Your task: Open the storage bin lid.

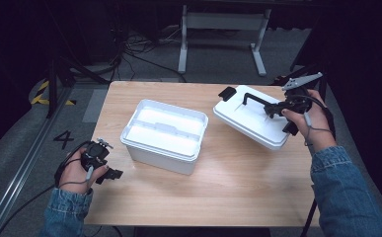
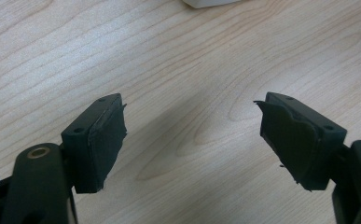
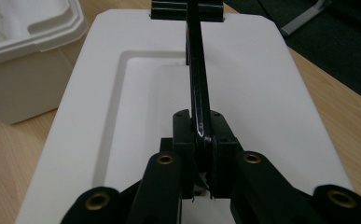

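Observation:
An open white box (image 1: 165, 134) stands in the middle of the wooden table (image 1: 218, 192). Its white lid (image 1: 250, 118) lies tilted at the right of the table, with a black handle (image 1: 254, 99) across its top and a black latch (image 1: 226, 93) at its far end. My right gripper (image 1: 276, 108) is shut on that handle (image 3: 197, 93), with the lid (image 3: 262, 84) spread below it and a corner of the box (image 3: 24, 51) at the upper left. My left gripper (image 1: 110, 173) hovers open over bare wood at the table's front left corner, its pads (image 2: 107, 140) wide apart with nothing between them.
A white table frame (image 1: 223, 34) stands on the grey floor beyond the table. Cables lie on the floor at the back left. The floor to the left carries a painted number and yellow-black tape. A corner of the box (image 2: 206, 3) shows at the top of the left gripper view.

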Motion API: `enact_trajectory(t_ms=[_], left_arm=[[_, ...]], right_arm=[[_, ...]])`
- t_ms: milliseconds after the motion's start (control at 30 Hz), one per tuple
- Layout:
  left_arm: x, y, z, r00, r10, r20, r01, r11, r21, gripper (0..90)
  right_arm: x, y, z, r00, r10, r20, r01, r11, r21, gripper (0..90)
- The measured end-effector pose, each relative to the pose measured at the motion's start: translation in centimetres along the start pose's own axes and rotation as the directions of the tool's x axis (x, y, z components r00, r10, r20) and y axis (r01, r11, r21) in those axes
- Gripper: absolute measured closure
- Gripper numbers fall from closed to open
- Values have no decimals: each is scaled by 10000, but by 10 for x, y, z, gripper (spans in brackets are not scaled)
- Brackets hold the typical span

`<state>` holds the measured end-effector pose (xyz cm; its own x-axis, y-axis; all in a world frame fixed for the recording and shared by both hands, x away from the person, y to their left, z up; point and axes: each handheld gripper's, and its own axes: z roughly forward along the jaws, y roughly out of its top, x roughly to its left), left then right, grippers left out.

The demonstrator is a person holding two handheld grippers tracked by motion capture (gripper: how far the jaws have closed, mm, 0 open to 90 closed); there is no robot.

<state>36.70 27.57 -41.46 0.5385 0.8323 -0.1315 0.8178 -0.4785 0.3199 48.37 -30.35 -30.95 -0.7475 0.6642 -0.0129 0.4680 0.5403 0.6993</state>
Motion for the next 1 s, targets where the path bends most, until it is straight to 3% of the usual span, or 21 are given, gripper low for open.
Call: enact_trajectory(t_ms=[433, 1000], left_arm=[[0, 0, 1, 10000, -21, -6, 21, 10000, 1, 227], [1, 0, 3, 10000, -47, 22, 47, 9999, 112, 227]], right_arm=[[-9, -28, 35, 9991, 407, -134, -402, 9985, 375, 850], [-13, -53, 64, 9972, 726, -181, -713, 9956, 606, 850]])
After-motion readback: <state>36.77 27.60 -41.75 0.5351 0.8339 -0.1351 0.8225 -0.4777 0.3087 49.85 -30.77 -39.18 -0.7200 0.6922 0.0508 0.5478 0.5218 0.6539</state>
